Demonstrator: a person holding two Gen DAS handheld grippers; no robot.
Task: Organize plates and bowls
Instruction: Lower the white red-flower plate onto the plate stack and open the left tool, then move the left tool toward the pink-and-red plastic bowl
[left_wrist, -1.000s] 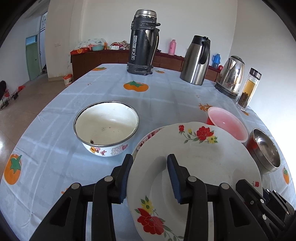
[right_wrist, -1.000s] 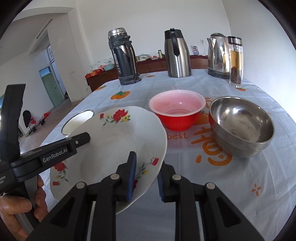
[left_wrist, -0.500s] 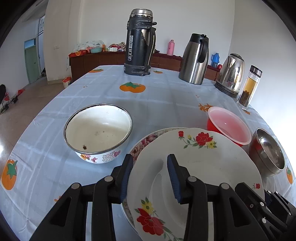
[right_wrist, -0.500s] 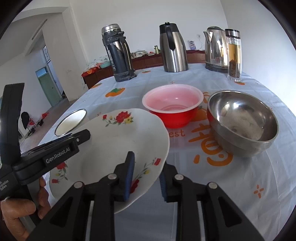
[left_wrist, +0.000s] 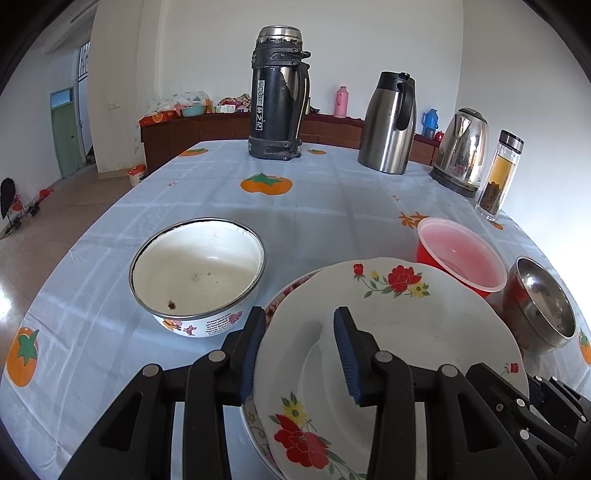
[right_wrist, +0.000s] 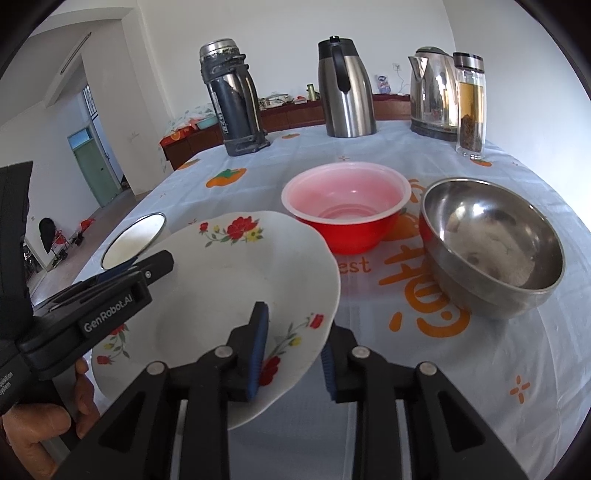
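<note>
Left wrist view looks down on the left tongs (left_wrist: 299, 354), their jaws apart over the near-left edge of a flowered plate (left_wrist: 406, 332); one pad sits outside the rim, the other above the plate's face, neither pressing. That plate lies on a second, patterned plate (left_wrist: 291, 288), which shows only as a sliver at the left edge. Just left of the stack stands a white enamel bowl (left_wrist: 197, 273), with bare counter (left_wrist: 332, 206) stretching behind it to the flasks. A red bowl (left_wrist: 461, 258) and a steel bowl (left_wrist: 539, 302) crowd the plate's far-right rim.

From the right wrist, the right tongs (right_wrist: 291, 350) straddle the plate's near-right edge; their jaws have just been opening, and the rim sits loose between the pads. Cloth to the right of the plate lies open up to the steel bowl. A hand (right_wrist: 40, 424) grips the left tool at lower left.
</note>
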